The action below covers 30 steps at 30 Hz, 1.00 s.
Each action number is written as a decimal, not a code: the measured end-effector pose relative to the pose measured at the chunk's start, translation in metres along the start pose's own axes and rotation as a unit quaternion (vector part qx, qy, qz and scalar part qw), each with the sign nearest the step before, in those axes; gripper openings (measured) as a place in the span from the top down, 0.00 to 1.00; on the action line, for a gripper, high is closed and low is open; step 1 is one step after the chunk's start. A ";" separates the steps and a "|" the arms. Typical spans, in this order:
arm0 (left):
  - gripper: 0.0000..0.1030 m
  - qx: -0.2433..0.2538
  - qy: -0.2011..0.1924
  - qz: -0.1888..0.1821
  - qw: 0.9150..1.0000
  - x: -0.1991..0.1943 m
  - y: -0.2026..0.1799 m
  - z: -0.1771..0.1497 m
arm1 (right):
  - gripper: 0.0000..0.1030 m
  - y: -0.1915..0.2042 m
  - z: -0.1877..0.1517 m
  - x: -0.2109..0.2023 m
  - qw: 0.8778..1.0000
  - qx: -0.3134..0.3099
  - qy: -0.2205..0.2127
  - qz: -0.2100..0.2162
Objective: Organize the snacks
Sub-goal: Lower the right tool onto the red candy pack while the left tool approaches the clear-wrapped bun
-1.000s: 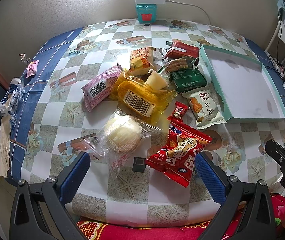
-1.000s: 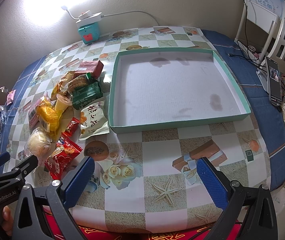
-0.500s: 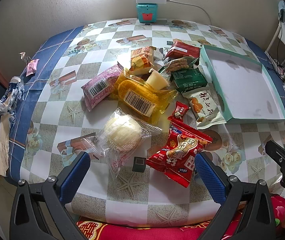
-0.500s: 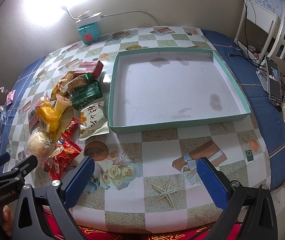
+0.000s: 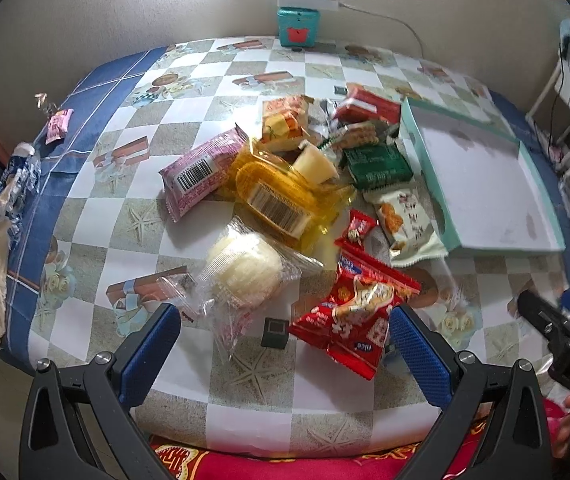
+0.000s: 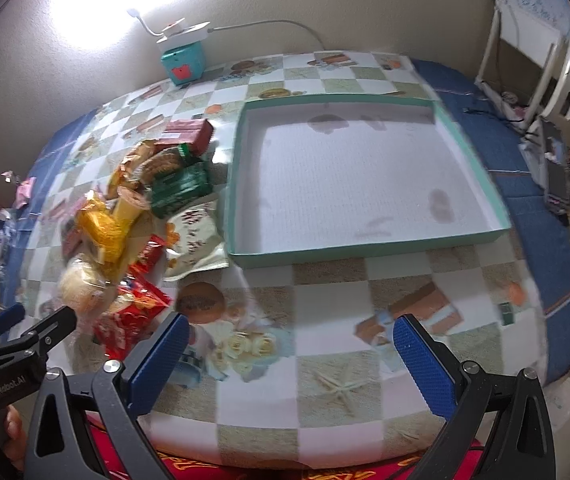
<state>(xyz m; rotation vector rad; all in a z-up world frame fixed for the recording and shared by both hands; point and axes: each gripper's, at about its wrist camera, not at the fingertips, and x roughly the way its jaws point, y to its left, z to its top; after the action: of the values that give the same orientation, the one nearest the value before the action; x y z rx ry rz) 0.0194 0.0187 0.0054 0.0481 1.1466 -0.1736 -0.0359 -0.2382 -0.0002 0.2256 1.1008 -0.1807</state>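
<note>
A heap of snack packs lies on the checked tablecloth: a red bag (image 5: pixel 355 314), a clear-wrapped pale cake (image 5: pixel 245 270), a yellow pack (image 5: pixel 285 200), a pink bar (image 5: pixel 201 170), a green pack (image 5: pixel 377 164) and a cream pack (image 5: pixel 407 220). An empty teal-rimmed tray (image 6: pixel 369 248) stands to the right of the heap. My left gripper (image 5: pixel 285 350) is open and empty, just in front of the red bag and the cake. My right gripper (image 6: pixel 291 360) is open and empty over the table's front edge, in front of the tray.
A teal box with a white power strip (image 5: pixel 299 26) stands at the back wall. A small dark cube (image 5: pixel 275 332) lies by the red bag. A pink sweet (image 5: pixel 59 124) and crumpled wrappers (image 5: pixel 11 188) lie at the left edge. White shelving (image 6: pixel 557 64) stands right.
Both grippers have moved slightly forward toward the table; the snacks and tray look a little larger. Nothing was taken hold of and both stay open.
</note>
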 end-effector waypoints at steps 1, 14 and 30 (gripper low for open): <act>0.00 -0.008 -0.006 -0.005 1.000 -0.001 0.005 0.002 | 0.00 0.001 0.001 0.002 1.000 0.000 0.002 0.004; 0.00 -0.087 -0.031 0.006 0.996 0.006 0.063 0.012 | 0.00 0.066 0.007 0.037 0.991 -0.019 0.061 0.117; 0.00 -0.125 0.017 -0.002 0.992 0.039 0.086 0.008 | 0.00 0.113 0.002 0.080 0.985 -0.051 0.123 0.109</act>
<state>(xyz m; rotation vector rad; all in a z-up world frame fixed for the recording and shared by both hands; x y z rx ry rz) 0.0558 0.0984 -0.0314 -0.1747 1.1946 -0.0324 0.0306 -0.1323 -0.0609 0.2790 1.3179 0.1022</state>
